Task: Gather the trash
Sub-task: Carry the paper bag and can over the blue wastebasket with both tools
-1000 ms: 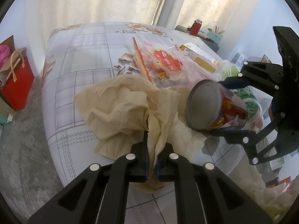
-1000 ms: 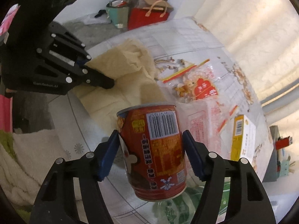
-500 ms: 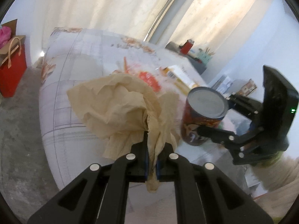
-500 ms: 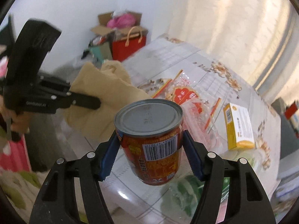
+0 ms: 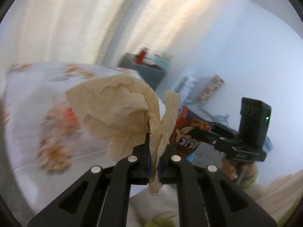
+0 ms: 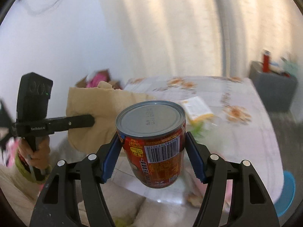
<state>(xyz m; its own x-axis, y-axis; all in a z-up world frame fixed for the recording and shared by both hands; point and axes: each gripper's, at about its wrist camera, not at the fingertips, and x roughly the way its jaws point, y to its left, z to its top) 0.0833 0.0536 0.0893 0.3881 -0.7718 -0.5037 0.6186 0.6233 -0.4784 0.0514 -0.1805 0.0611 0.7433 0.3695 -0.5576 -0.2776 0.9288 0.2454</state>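
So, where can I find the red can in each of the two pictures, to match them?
Left wrist view: the red can is right of centre, partly hidden behind the beige paper, held by the right claw.
Right wrist view: it is in the centre foreground, between the blue pads, metal end toward the camera.
Shared landmark: the grey cabinet beyond the table, at the right edge in the right wrist view.

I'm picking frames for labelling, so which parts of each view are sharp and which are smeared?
Left wrist view: crumpled paper and left gripper sharp; table and shelf streaked by motion blur. Right wrist view: can, its barcode and right gripper crisp; yellow box and tablecloth smeared.
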